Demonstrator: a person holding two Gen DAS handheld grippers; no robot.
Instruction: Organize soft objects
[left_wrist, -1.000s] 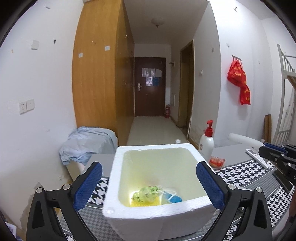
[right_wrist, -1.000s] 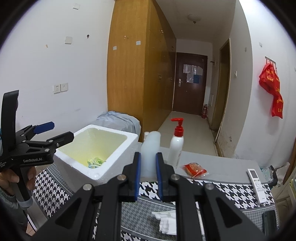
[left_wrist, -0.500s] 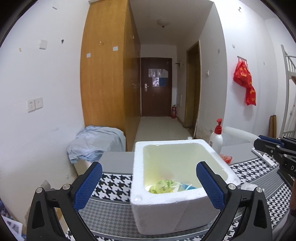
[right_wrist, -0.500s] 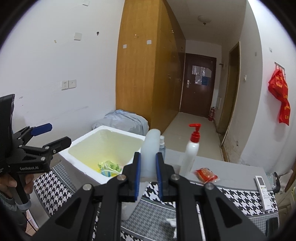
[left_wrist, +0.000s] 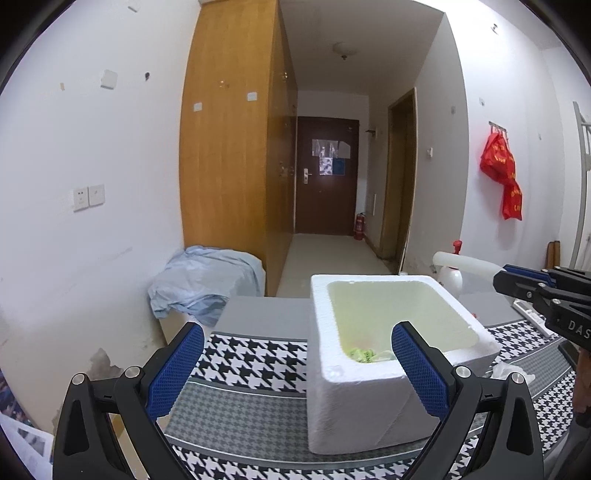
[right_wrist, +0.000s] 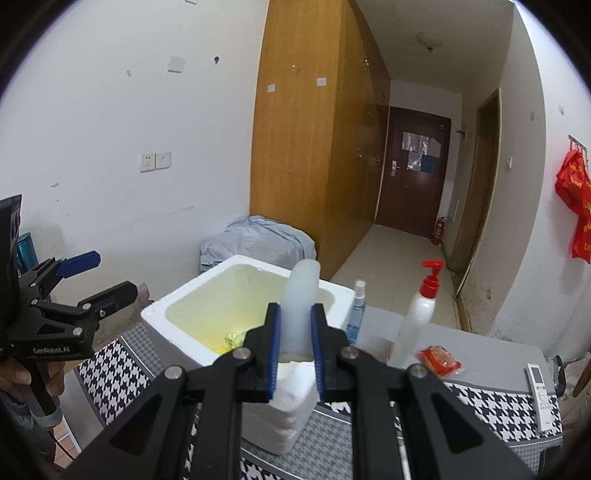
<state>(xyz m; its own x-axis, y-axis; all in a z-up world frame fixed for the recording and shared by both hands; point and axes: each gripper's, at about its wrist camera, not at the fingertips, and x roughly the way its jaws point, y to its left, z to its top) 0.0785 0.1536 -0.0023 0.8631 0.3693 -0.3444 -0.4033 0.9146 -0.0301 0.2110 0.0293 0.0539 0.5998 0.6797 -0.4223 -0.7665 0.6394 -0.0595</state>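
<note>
Mid-task: one soft item carried over the foam box, not yet dropped in.

Right gripper is clenched on a pale translucent soft tube; its long axis runs straight ahead out of the jaws, free rounded end pointing away from the hand over the box opening, the near end hidden between the pads. Left gripper is released and empty, jaws wide, with the box's near left corner just ahead between them. Done so far, by my read: a green-yellow packet plus other items I can't identify lie on the box floor. Left to do: the tube itself, a red packet on the table to the right of the right gripper, and a white crumpled thing beside the box.
</note>
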